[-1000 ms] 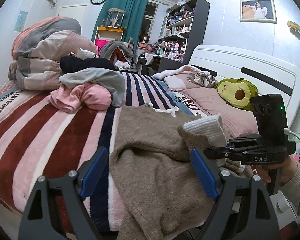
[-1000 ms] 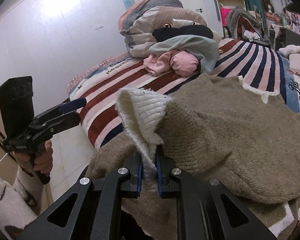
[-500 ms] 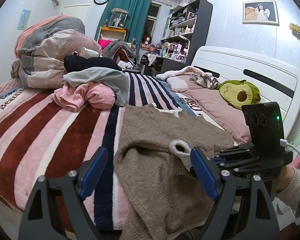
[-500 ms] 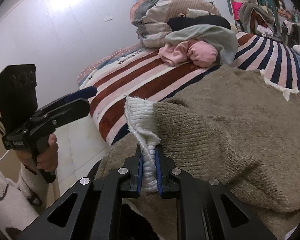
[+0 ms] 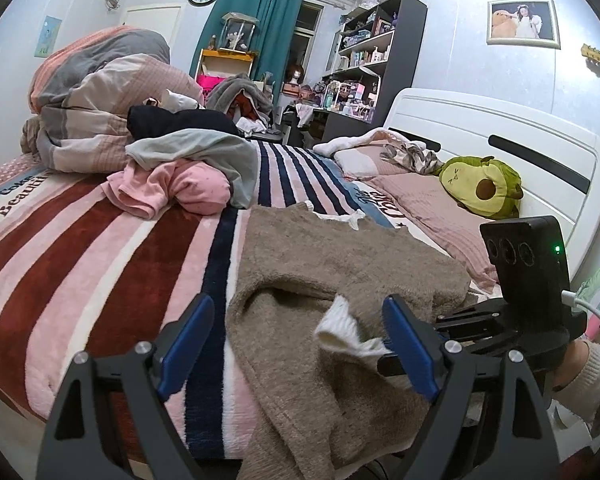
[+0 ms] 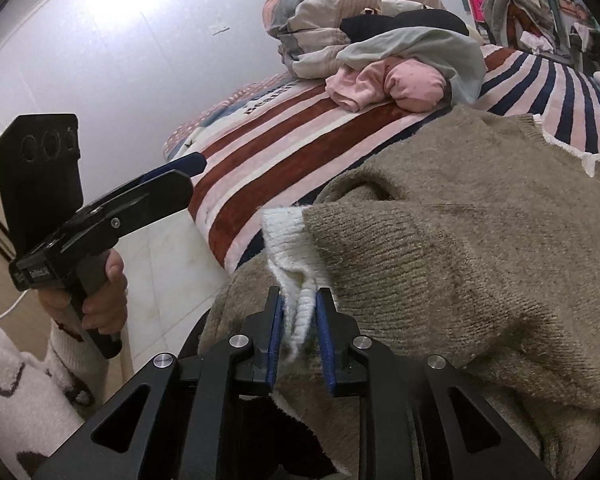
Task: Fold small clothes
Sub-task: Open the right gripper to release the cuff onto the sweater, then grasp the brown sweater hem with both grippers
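Observation:
A brown knit sweater (image 5: 340, 280) with white trim lies on the striped blanket (image 5: 80, 260) at the near bed edge; it fills the right wrist view (image 6: 480, 220). Its sleeve is folded across the body, with the white cuff (image 5: 340, 330) on top. My right gripper (image 6: 299, 320) has its jaws slightly apart, and the cuff (image 6: 288, 240) lies loosely between the blue pads (image 6: 323, 322). My left gripper (image 5: 296, 340) is open and empty, hovering above the sweater's near part. In the right wrist view it (image 6: 168, 178) is off to the left.
A pile of clothes (image 5: 188, 168) with pink, grey and black pieces lies further up the bed, in front of a bundled quilt (image 5: 100, 100). An avocado plush (image 5: 480, 186) rests by the white headboard (image 5: 520, 152). The floor (image 6: 172, 260) lies left of the bed.
My right gripper brought the raised sleeve cuff down onto the sweater and its jaws have parted from a tight grip. The left gripper stayed open nearby.

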